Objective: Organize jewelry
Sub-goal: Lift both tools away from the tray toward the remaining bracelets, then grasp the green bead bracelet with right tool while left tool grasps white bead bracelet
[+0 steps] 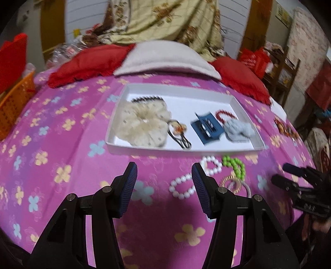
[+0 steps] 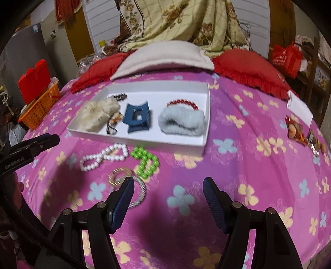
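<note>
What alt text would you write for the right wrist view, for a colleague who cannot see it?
The open, empty right gripper hovers over a pink flowered bedspread, where white bead bracelets, a green bead bracelet and thin metal bangles lie loose. Behind them, a shallow white tray holds a cream scrunchie, blue claw clip and pale blue fluffy scrunchie.

Bed [image 1: 68, 132] with pink flowered sheet fills the lower frame. Red pillows [image 2: 248, 68] and a grey pillow [image 2: 165, 55] lie at upper centre. A cream floral blanket [image 2: 182, 22] hangs against the white panelled wall [image 1: 86, 18]. Orange basket [image 2: 39, 107] at left; wooden shelving [image 1: 283, 72] at upper right
</note>
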`<action>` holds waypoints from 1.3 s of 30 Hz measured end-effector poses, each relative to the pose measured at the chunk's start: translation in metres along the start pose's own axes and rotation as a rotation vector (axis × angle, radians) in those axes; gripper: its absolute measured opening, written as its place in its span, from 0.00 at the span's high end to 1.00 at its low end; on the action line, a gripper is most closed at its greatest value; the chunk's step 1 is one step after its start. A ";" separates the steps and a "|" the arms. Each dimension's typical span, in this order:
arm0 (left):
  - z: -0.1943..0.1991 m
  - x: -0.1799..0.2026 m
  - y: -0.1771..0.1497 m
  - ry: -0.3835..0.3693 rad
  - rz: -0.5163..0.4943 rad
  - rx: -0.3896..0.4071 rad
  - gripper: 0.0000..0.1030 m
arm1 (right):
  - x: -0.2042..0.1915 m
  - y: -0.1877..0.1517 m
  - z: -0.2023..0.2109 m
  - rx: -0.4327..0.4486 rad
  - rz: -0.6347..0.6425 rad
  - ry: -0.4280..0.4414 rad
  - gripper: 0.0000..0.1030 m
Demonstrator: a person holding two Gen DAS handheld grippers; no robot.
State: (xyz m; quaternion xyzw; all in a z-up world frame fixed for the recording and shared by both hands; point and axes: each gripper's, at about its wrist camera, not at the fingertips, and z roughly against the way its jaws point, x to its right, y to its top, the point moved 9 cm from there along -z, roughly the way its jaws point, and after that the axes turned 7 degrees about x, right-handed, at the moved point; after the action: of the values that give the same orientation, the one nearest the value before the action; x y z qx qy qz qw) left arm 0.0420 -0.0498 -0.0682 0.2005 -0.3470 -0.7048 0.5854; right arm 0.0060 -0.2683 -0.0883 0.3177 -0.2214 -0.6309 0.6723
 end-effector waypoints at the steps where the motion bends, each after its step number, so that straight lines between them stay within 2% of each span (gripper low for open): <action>1: -0.003 0.003 -0.004 -0.013 -0.009 -0.012 0.47 | 0.001 -0.002 -0.002 -0.004 -0.002 0.002 0.35; 4: -0.011 0.014 -0.017 -0.061 -0.034 -0.051 0.47 | 0.003 -0.002 -0.009 -0.008 -0.010 0.017 0.37; 6: -0.016 0.022 -0.025 -0.084 -0.058 -0.073 0.47 | 0.000 0.000 -0.014 -0.010 -0.004 0.036 0.43; 8: -0.021 0.028 -0.031 -0.092 -0.084 -0.090 0.43 | -0.007 0.004 -0.021 -0.009 0.019 0.051 0.45; 14: -0.036 0.037 -0.043 -0.106 -0.142 -0.132 0.43 | -0.020 0.012 -0.049 -0.034 0.065 0.078 0.52; 21: -0.053 0.038 -0.046 -0.111 -0.154 -0.161 0.43 | -0.018 0.011 -0.074 -0.073 0.117 0.060 0.61; 27: -0.063 0.042 -0.046 -0.112 -0.165 -0.163 0.44 | -0.019 0.016 -0.080 -0.042 0.197 0.023 0.73; 28: -0.064 0.043 -0.045 -0.122 -0.159 -0.164 0.49 | -0.019 0.016 -0.080 -0.038 0.205 0.022 0.76; 29: -0.064 0.043 -0.045 -0.124 -0.158 -0.162 0.61 | -0.019 0.016 -0.079 -0.033 0.208 0.029 0.84; 30: -0.065 0.043 -0.044 -0.124 -0.157 -0.162 0.69 | -0.017 0.016 -0.079 -0.031 0.207 0.026 0.88; 31: -0.065 0.041 -0.043 -0.121 -0.153 -0.162 0.81 | -0.016 0.016 -0.078 -0.031 0.204 0.024 0.89; 34: -0.064 0.039 -0.043 -0.142 -0.127 -0.173 0.83 | -0.009 0.018 -0.072 -0.019 0.174 0.031 0.91; 36: -0.057 0.036 -0.038 -0.153 -0.111 -0.153 0.94 | -0.005 0.021 -0.063 0.002 0.155 0.034 0.91; 39: -0.046 0.034 -0.028 -0.168 -0.085 -0.132 0.95 | -0.003 0.029 -0.047 0.029 0.124 0.056 0.91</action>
State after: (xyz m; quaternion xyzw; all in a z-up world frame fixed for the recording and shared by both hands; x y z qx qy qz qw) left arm 0.0464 -0.0918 -0.1159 0.1164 -0.3391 -0.7646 0.5356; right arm 0.0591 -0.2584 -0.1006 0.3307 -0.2310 -0.5754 0.7115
